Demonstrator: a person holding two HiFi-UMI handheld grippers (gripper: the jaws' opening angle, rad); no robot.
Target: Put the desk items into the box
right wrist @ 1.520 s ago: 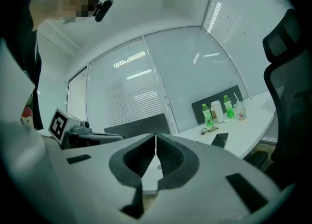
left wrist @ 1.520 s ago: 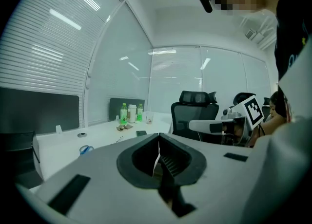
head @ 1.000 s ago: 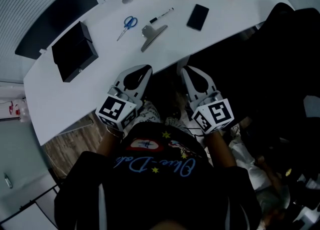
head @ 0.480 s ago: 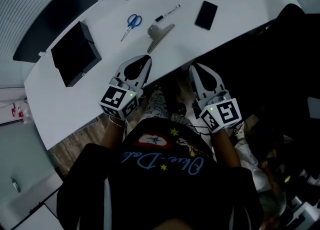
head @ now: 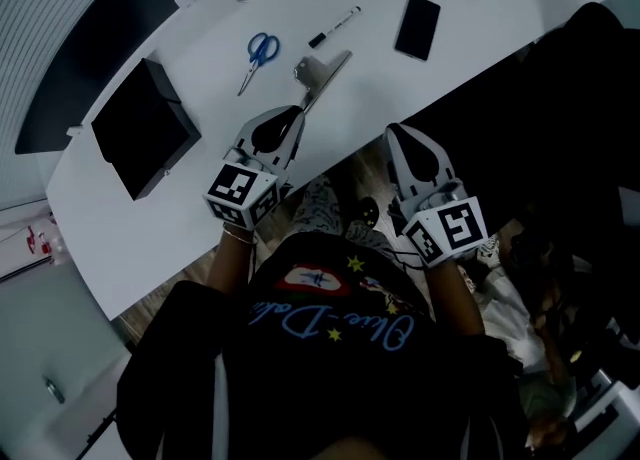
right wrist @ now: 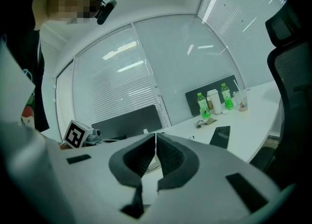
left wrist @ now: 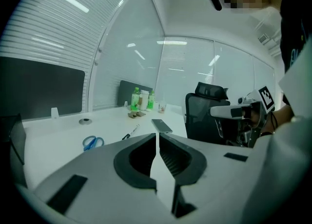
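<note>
Head view: a seated person holds two grippers at the near edge of a curved white desk point(head: 130, 228).
Change: the left gripper point(head: 290, 116) has pushed forward past the desk edge, and its tip now sits just short of a silver metal clip point(head: 320, 73). The right gripper point(head: 398, 136) has shifted only a little and hangs off the desk's edge.
Meaning: the task looks to be in its opening approach, with the clip the likely first pick and nothing yet lifted.
Left gripper: jaws together, nothing between them, touching nothing.
Right gripper: jaws closed and empty.
Desk items: blue-handled scissors point(head: 258, 51), a black marker pen point(head: 334, 26) and a flat black phone point(head: 417, 27) lie spread beyond the clip.
Box: the open black rectangular box point(head: 140, 133) stands at the desk's left end, well apart from every item, and its dark inside cannot be read.
</note>
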